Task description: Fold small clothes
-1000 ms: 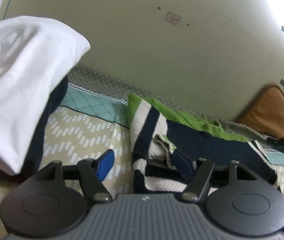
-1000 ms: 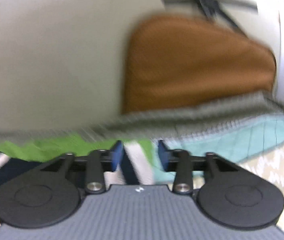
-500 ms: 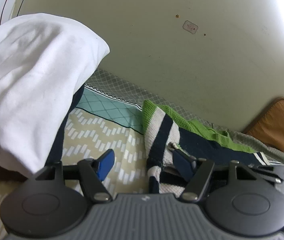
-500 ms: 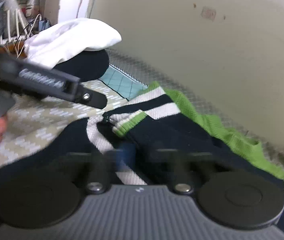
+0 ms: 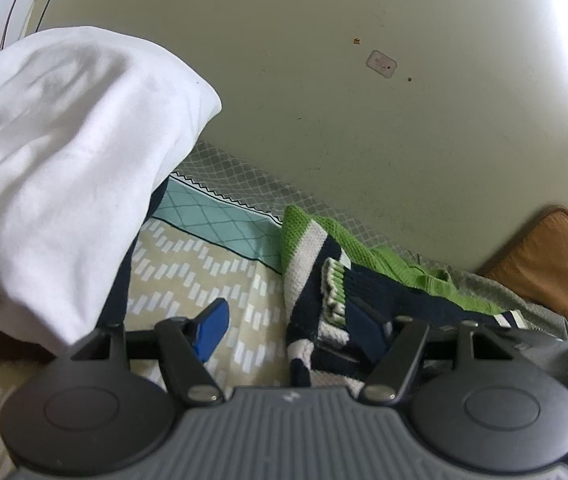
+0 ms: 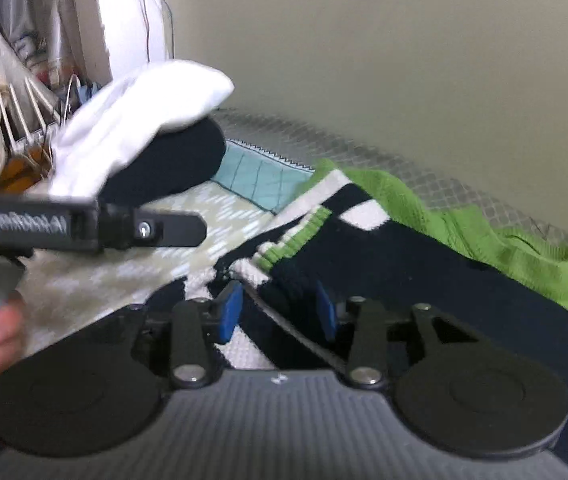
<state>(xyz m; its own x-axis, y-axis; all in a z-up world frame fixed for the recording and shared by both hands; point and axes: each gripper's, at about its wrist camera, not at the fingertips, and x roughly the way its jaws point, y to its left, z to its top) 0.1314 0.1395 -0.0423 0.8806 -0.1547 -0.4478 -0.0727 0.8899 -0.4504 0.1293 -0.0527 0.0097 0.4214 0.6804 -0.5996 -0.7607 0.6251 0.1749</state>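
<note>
Two hand-held grippers in view. The right hand-held gripper has just been opening; its jaws stand apart, a dark fold of the one striped sweater between them. The left hand-held gripper is apart, its right finger on the sweater's edge. The sweater lies on the bed, by the wall. Bare bedspread lies left. Beyond, one white cloth overhangs.

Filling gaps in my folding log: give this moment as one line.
left tongs open at edge of navy-white-green striped knitted sweater | right tongs just opened, sweater fold between jaws, ungripped
</note>
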